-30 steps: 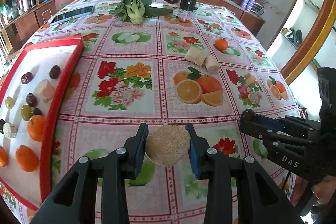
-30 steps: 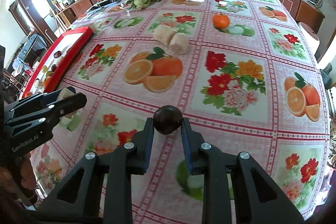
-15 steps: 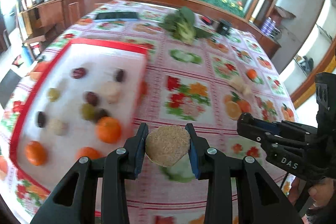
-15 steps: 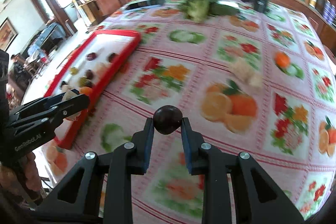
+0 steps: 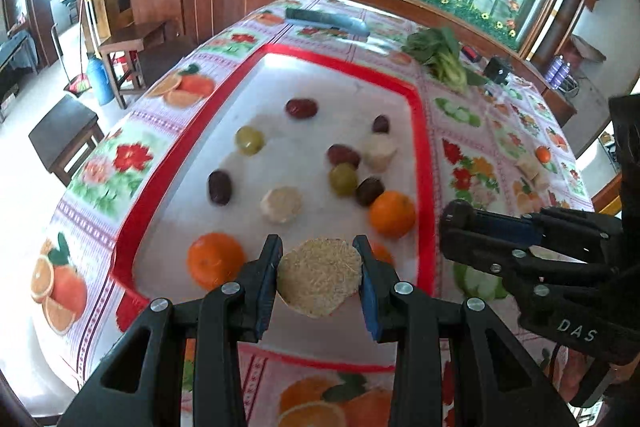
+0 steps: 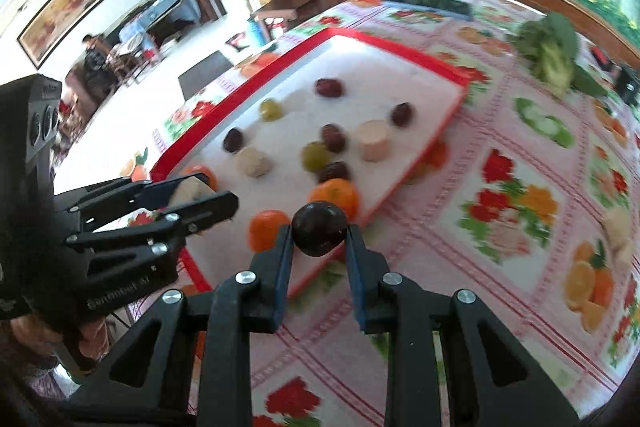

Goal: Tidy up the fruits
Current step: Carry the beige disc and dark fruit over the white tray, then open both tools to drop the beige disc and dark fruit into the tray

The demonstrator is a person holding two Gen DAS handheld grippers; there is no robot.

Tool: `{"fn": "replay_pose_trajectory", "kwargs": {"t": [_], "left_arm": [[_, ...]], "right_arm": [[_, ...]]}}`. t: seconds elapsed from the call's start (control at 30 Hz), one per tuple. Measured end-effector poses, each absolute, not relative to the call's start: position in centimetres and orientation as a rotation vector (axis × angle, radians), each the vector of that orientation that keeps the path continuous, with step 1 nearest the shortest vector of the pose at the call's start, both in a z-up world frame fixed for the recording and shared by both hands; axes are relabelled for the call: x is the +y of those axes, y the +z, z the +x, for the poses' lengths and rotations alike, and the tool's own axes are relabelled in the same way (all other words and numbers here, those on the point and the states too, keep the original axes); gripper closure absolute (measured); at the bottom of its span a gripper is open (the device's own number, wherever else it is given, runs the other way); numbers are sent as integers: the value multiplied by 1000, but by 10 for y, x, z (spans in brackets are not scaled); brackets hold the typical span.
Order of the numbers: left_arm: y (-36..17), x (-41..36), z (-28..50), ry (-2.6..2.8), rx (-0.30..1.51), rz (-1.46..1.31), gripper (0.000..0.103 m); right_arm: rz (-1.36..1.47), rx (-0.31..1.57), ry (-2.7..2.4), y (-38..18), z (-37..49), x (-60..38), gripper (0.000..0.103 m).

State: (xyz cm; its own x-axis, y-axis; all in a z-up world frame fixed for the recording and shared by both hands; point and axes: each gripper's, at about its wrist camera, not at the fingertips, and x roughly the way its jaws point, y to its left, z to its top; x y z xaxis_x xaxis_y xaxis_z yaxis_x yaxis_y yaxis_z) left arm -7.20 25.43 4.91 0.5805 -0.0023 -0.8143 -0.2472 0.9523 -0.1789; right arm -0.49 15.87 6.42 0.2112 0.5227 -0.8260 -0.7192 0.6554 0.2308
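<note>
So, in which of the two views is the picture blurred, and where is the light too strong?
Right wrist view: the tablecloth is smeared by motion, while the dark fruit in the right tool stays sharp. Left wrist view: milder blur, with the red tray edge soft and the fibrous chunk in the left tool crisp; the window at top is overexposed. Both views bend straight lines.

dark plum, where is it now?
Right wrist view: the dark plum is pinched in the right gripper, near the red-rimmed tray's near corner, beside an orange.
</note>
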Motion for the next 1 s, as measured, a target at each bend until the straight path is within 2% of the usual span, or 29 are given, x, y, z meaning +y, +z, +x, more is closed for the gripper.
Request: {"fn": "replay_pose_trajectory", "kwargs": {"t": [0.63, 0.77, 1.0], "left_arm": [[26, 261, -69, 109, 1005, -164, 67], [27, 259, -69, 104, 1005, -137, 55], [28, 259, -71, 119, 1015, -152, 54]], "right_arm": [[-377, 1093, 991, 41, -39, 189, 74], [-416, 1085, 996, 38, -42, 195, 73], [-427, 1091, 991, 39, -41, 196, 70]]}}
